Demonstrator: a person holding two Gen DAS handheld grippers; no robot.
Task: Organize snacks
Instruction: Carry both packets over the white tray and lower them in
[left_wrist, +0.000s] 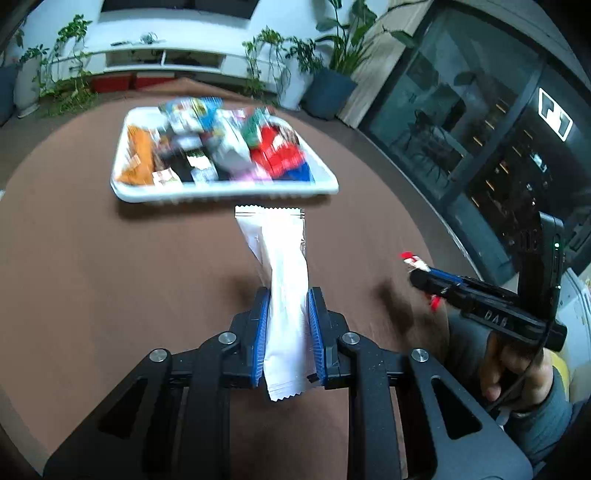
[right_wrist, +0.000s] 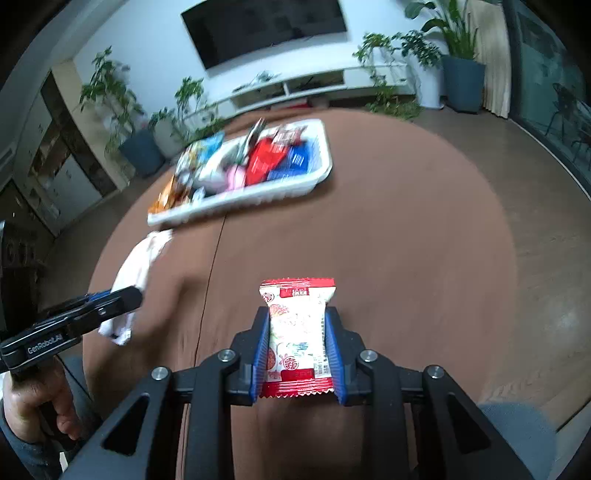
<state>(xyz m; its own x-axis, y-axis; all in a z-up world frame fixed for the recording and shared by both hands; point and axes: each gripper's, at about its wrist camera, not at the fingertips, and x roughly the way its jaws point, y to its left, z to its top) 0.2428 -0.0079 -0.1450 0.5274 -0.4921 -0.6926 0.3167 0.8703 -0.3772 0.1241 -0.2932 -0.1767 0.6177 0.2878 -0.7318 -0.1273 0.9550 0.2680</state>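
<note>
I had the left gripper (left_wrist: 287, 295) pinching a long white foil snack packet (left_wrist: 282, 280), its blue pads (left_wrist: 261, 325) pressed against the packet's sides near the lower end, so that the crimped upper edge stuck out forward over the brown worktop (left_wrist: 110, 277). From my right wrist camera the same white packet (right_wrist: 136, 266) showed blurred, hanging from the left gripper (right_wrist: 122, 299) above the worktop (right_wrist: 406, 240), with a hand (right_wrist: 33, 406) and a grey sleeve behind it.

My right gripper (right_wrist: 297, 321) was clamped on a small red-and-white snack sachet with a printed pattern (right_wrist: 297, 332); the blue pads (right_wrist: 334, 350) touched both of its sides and its top edge rose clear of the fingertips. In the left wrist view that gripper (left_wrist: 424, 277) appeared at the right, with only red and white slivers of the sachet (left_wrist: 412, 258) visible at its tip.

Ahead of both grippers, well apart from them, a white rectangular plastic tray (left_wrist: 229, 194) sat on the worktop, packed with assorted coloured snack packets (left_wrist: 221, 147), blurred so that I could make out little beyond orange, red, blue and white wrappers. The tray (right_wrist: 258, 197) lay towards the far edge of the worktop, with potted plants (right_wrist: 122, 99) and a low white cabinet (right_wrist: 314, 83) beyond it
</note>
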